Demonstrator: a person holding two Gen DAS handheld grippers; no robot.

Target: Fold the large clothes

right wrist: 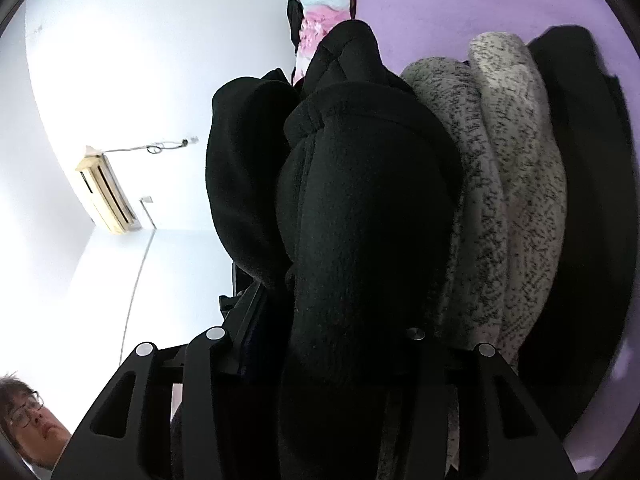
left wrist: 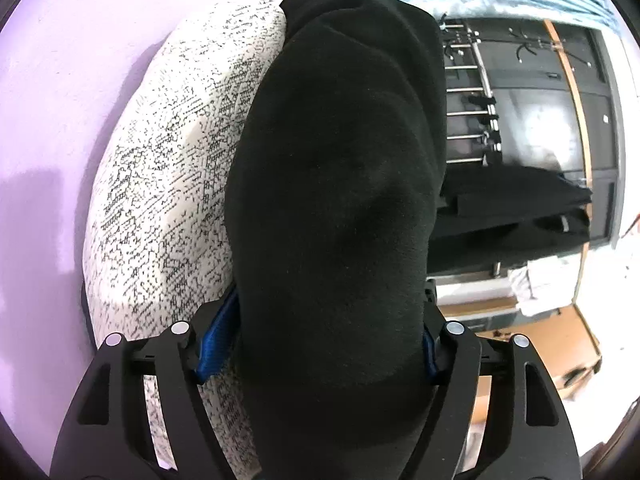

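Black soft fleece garment (left wrist: 336,200) squeezed tight in both the left gripper (left wrist: 320,344) and right gripper (right wrist: 320,344), beside a speckled white knit (left wrist: 168,184).

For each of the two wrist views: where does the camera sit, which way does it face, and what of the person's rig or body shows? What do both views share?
Left wrist: sits behind the left gripper, looking along a bundled black garment between its fingers, speckled white fabric beside it on a lilac surface.
Right wrist: sits behind the right gripper, facing black fleece, speckled fabric, white wall and an air conditioner; the person's head shows bottom left.
Shared: black garment, speckled fabric, lilac surface.
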